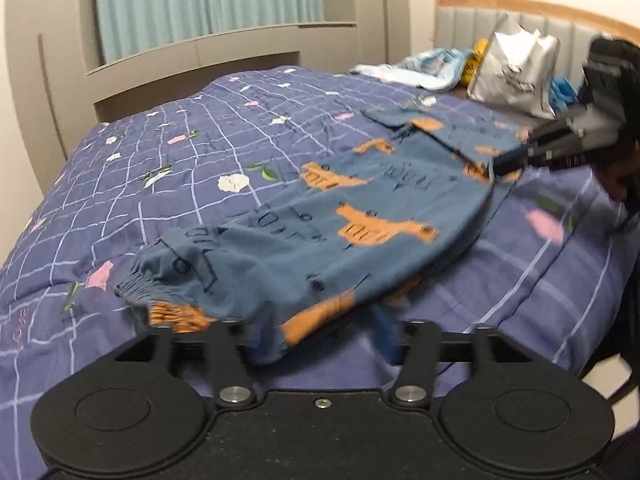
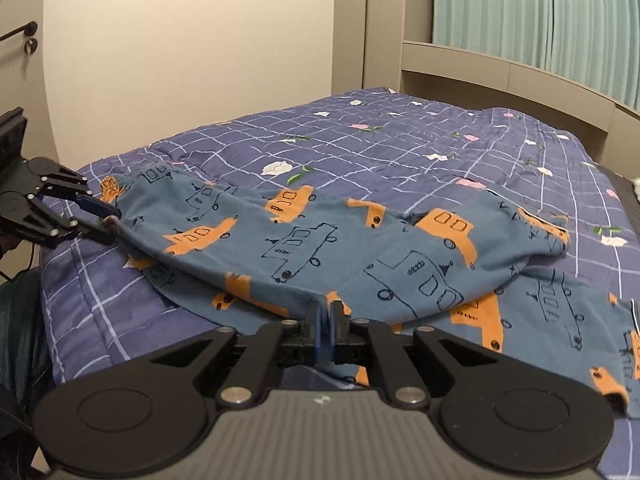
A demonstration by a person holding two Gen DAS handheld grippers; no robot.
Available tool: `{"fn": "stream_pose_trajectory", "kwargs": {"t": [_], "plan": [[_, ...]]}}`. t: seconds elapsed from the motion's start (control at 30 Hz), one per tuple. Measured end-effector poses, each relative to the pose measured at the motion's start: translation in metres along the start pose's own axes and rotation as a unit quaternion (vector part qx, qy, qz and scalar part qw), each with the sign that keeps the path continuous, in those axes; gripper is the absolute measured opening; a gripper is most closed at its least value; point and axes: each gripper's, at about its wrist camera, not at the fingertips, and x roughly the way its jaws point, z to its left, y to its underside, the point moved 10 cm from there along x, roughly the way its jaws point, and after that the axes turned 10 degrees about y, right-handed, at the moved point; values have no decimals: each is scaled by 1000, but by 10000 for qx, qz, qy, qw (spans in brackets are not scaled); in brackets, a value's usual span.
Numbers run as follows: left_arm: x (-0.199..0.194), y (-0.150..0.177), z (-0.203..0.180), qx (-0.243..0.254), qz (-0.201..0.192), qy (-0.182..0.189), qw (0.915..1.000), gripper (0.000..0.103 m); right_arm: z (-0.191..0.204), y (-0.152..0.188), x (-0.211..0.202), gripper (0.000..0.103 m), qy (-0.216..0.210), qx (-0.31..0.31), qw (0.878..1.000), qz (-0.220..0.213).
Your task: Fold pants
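Observation:
Blue pants (image 1: 320,220) printed with orange cars lie doubled over on the purple checked quilt (image 1: 168,184). My left gripper (image 1: 322,332) is open at the near cuff end. Its blue pads stand apart, with a fold of the fabric lying loosely between them. In the right wrist view the pants (image 2: 320,240) stretch from the left gripper (image 2: 102,222) at the far left to my right gripper (image 2: 329,320). The right one is shut on the near folded edge of the cloth. The left wrist view shows the right gripper (image 1: 506,164) pinching the waist end.
A silver bag (image 1: 516,68) and crumpled light blue clothes (image 1: 432,66) sit by the grey headboard (image 1: 472,20). A beige window ledge (image 2: 500,68) runs along the bed's far side. A person's trouser leg (image 2: 16,320) is at the bed's left edge.

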Motion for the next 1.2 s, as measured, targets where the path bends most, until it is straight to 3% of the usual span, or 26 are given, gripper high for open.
{"fn": "stream_pose_trajectory", "kwargs": {"t": [0.07, 0.1, 0.17, 0.23, 0.33, 0.57, 0.67, 0.8, 0.97, 1.1, 1.2], "plan": [[0, -11, -13, -171, -207, 144, 9995, 81, -4, 2, -3, 36, 6, 131, 9999, -51], [3, -17, -19, -248, -274, 243, 9990, 83, -7, 4, -6, 55, 28, 199, 9998, -88], [9, -28, -29, -440, -411, 400, 9974, 95, -16, 6, -11, 65, 112, 337, 9992, -155], [18, -43, -42, -647, -626, 569, 9943, 102, -31, 9, -18, 84, 274, 497, 9982, -184], [40, -66, -60, -933, -757, 918, 9885, 102, -60, 16, -29, 98, 583, 742, 9952, -252], [115, -116, -96, -1261, -827, 1238, 9808, 102, -153, 37, -41, 103, 1407, 1260, 9820, -58], [149, -134, -104, -1468, -822, 1255, 9777, 102, -188, 44, -36, 103, 1509, 1500, 9771, 67], [188, -149, -100, -2065, -763, 1240, 9676, 102, -216, 31, -18, 103, 1371, 1558, 9780, 191], [210, -159, -90, -2407, -669, 941, 9637, 96, -219, -17, 15, 103, 1124, 1205, 9861, 234], [214, -160, -85, -2690, -731, 1018, 9549, 94, -200, -64, 57, 103, 901, 744, 9926, 335], [216, -158, -82, -2800, -690, 999, 9523, 85, -180, -91, 91, 103, 745, 478, 9949, 487]]}}
